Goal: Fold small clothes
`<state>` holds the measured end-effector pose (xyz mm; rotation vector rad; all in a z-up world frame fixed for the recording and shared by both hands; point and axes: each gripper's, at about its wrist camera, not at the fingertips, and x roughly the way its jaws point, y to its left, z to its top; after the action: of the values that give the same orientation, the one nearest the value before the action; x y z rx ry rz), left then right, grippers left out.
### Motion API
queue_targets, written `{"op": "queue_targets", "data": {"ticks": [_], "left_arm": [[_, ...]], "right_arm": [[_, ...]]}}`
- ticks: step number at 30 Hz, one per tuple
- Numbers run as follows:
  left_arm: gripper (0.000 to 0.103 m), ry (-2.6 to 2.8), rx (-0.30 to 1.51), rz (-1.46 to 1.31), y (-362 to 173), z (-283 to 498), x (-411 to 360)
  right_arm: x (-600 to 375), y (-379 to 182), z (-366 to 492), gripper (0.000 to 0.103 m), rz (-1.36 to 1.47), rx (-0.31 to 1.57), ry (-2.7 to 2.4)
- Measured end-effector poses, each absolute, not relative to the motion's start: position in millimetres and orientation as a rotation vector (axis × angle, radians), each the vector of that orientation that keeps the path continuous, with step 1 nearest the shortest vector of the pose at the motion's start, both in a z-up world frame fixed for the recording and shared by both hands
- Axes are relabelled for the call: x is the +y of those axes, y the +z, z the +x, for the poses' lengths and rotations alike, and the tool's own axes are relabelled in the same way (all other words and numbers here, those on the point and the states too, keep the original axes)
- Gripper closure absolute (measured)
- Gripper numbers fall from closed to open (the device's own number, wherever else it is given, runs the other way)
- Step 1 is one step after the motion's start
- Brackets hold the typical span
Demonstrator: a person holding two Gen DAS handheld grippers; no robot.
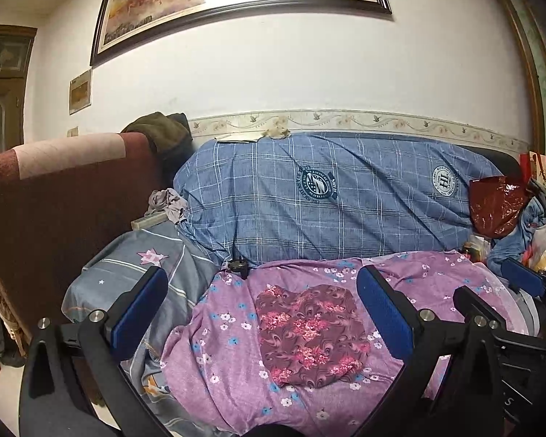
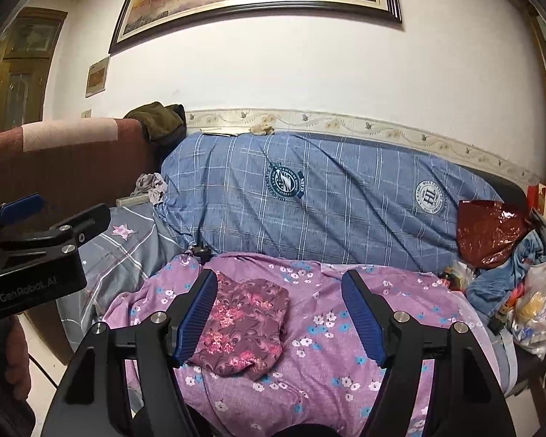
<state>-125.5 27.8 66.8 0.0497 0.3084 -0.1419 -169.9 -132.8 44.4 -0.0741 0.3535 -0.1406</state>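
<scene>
A small maroon garment with pink flowers (image 1: pixel 311 335) lies in a folded bundle on the purple flowered sheet (image 1: pixel 222 375). My left gripper (image 1: pixel 262 313) is open and empty, its blue pads either side of the garment, held above it. In the right wrist view the garment (image 2: pixel 242 326) lies by the left pad of my right gripper (image 2: pixel 278 313), which is open and empty. The right gripper shows at the right edge of the left wrist view (image 1: pixel 491 291). The left gripper shows at the left of the right wrist view (image 2: pixel 51 215).
A blue checked quilt (image 1: pixel 327 196) lies behind the sheet against the wall. A grey starred pillow (image 1: pixel 142 266) lies left, by a dark red headboard (image 1: pixel 54 211). A red plastic bag (image 1: pixel 495 204) and bags of clutter (image 2: pixel 535 309) crowd the right.
</scene>
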Motion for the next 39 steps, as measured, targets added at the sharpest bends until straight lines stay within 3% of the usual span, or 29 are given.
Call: {"op": "queue_targets", "data": {"ticks": [39], "left_arm": [[0.000, -0.101, 0.372, 0.134, 44.1, -80.0, 17.2]], "right_arm": [[-145.0, 27.0, -111.3, 0.027, -0.102, 0.396, -0.211]]}}
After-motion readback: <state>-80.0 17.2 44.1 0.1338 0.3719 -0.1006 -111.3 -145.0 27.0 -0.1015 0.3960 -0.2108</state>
